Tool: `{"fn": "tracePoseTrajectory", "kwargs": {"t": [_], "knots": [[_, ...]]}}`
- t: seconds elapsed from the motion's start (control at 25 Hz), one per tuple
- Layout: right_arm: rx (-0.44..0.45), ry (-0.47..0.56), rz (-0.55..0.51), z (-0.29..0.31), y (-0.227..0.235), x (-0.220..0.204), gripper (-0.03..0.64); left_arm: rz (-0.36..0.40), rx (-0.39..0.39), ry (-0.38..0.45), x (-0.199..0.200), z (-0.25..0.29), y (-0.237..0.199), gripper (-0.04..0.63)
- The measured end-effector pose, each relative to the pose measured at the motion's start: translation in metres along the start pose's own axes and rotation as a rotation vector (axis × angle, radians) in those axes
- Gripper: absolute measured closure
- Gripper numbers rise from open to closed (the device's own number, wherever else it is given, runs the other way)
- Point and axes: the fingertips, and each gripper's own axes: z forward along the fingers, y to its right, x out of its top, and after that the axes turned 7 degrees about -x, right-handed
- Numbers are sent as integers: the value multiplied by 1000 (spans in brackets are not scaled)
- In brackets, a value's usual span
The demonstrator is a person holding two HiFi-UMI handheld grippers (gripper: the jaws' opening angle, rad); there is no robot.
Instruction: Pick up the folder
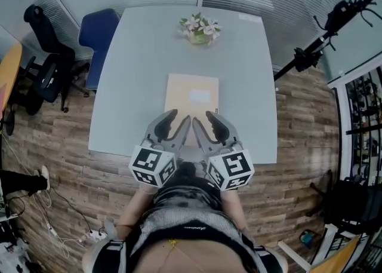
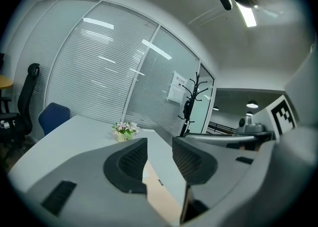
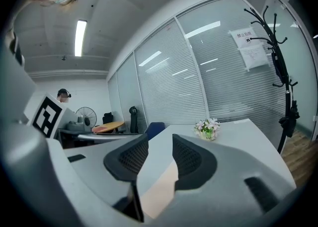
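The folder (image 1: 192,95) is flat, thin and light tan. It has a small white label (image 1: 200,95) on top. It lies on the pale grey table (image 1: 131,86), in the middle and closer to the person's side. It lies straight, with its sides in line with the table's sides. The words on the label are too small to read. The left gripper (image 1: 178,119) and the right gripper (image 1: 205,119) sit side by side at the near end of the folder. From the head view their tips cover the folder's near edge, so that edge is hidden. Each gripper's own view shows its two jaws apart, with a gap between them. Nothing is squeezed in the gap. Only a thin strip of tan folder shows down below the jaws. I cannot tell if the tips touch the folder or just hang over it. A little pot of pink and white flowers (image 1: 200,28) stands at the far end of the table, well away from the folder. A blue chair (image 1: 98,39) is partly hidden behind the table's far left corner.
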Motion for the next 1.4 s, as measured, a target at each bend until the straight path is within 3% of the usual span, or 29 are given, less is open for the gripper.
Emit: {"fn": "tracePoseTrajectory", "kwargs": {"t": [0.28,0.52,0.88,1.08,1.4], "knots": [[-31,-90,5,18,23,-29,449,-24,27,-59,-20,20,-24,460],[-101,-158,55,41,51,-61,446,-100,26,-132,-48,36,-59,459],[-240,-333,120,71,102,-140,414,-167,75,-308,-113,51,-122,425],[-320,-443,186,81,134,-194,353,-220,112,-407,-158,57,-156,369],[-326,-534,414,96,156,-257,269,-389,123,-530,-221,62,-187,316]]}}
